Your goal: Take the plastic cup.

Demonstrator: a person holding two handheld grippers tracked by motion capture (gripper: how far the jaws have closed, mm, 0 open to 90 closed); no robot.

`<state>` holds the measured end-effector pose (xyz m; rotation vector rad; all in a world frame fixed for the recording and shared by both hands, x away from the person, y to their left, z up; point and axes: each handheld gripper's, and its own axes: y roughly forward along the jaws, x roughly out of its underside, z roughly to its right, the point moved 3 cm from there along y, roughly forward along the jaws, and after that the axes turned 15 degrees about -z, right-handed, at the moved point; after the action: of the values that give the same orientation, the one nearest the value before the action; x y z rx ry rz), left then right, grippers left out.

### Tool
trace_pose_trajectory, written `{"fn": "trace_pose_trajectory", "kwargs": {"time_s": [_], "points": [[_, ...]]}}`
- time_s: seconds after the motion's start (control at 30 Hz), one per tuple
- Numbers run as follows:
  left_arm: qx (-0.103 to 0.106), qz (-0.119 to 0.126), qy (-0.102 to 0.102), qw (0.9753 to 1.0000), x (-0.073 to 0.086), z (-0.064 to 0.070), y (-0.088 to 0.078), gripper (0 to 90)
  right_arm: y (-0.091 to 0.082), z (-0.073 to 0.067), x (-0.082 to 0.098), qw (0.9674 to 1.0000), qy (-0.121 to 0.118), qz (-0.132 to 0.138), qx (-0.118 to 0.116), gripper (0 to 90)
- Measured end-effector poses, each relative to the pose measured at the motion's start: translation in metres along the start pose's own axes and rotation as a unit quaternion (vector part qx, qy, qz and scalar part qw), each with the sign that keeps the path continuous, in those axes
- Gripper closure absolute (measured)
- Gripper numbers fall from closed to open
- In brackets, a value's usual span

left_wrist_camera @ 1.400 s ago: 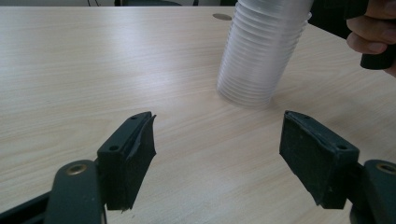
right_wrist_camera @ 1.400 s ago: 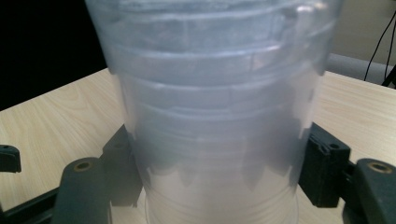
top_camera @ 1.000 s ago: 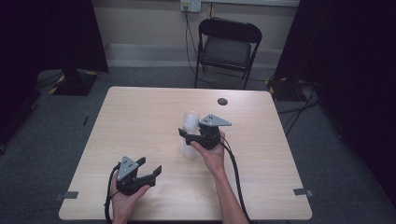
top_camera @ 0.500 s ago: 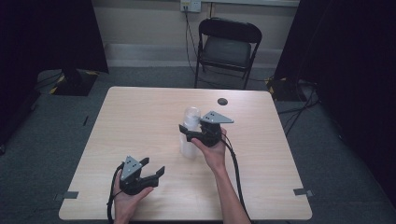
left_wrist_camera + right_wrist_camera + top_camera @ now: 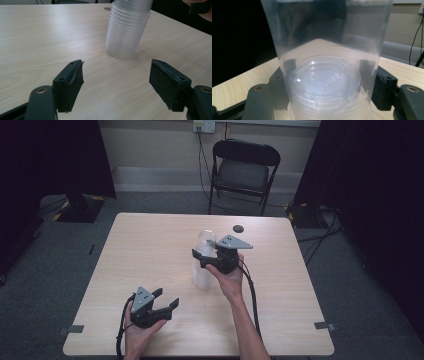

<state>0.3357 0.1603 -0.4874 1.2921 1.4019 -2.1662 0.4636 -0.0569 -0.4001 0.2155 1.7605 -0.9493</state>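
Stack of clear plastic cups (image 5: 205, 262), nested upside down, standing upright near the middle of the worktop (image 5: 140, 245), rims on the wood. Right gripper (image 5: 202, 259) at the stack's upper part, coming in from the right; jaws have just been closing, and now sit against both sides of the topmost cup (image 5: 324, 62), one pad visible through each wall in the right gripper view. Read as a grip on that cup alone, with the nested rims of the rest (image 5: 329, 110) showing just below the pads. Left gripper (image 5: 167, 304) at the near left of the worktop, well apart from the stack, jaws wide and holding nothing; stack (image 5: 127, 27) seen ahead of it in the left gripper view.

Handling, judged:
- Very light; whole stack likely to lift or tip if the top cup sticks to the one under it.
- Thin-walled, flexible; hard squeeze likely to dent or crack the wall, light squeeze likely to slip on the smooth plastic.
- Best hold on the top cup: across its sides, above the rim of the next cup down.
- Best hold for the free left gripper: low on the stack, across the ribbed band of rims near the worktop, where the walls are many layers thick and stiffest.

Small dark round object (image 5: 238, 228) at the far side of the worktop, identity unclear. Folding chair (image 5: 243, 170) beyond the far edge.
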Motion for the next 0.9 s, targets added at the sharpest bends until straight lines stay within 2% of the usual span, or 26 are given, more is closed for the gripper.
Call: {"fn": "trace_pose_trajectory", "kwargs": {"time_s": [0.27, 0.5, 0.6, 0.67, 0.8, 0.9], "points": [[0.007, 0.002, 0.005, 1.0000, -0.001, 0.001, 0.001, 28.8, -0.002, 0.000, -0.006, 1.0000, 0.001, 0.006, -0.002, 30.9], [0.030, 0.011, 0.013, 0.9994, -0.001, 0.004, 0.001, 23.9, -0.007, 0.000, -0.012, 0.9999, 0.003, 0.017, -0.002, 31.4], [0.030, 0.009, 0.013, 0.9994, -0.001, 0.005, 0.002, 24.3, -0.008, 0.000, -0.013, 0.9999, 0.003, 0.016, 0.000, 31.4], [0.019, 0.008, 0.011, 0.9997, -0.001, 0.005, 0.002, 24.3, -0.009, 0.000, -0.014, 0.9998, 0.004, 0.018, 0.000, 31.7], [0.013, 0.009, 0.013, 0.9998, -0.002, 0.005, 0.003, 24.4, -0.012, 0.001, -0.016, 0.9999, 0.007, 0.014, -0.003, 32.6], [0.019, 0.009, 0.018, 0.9996, -0.002, 0.005, 0.003, 29.1, -0.014, 0.001, -0.018, 0.9997, 0.010, 0.018, -0.011, 33.0]]}}
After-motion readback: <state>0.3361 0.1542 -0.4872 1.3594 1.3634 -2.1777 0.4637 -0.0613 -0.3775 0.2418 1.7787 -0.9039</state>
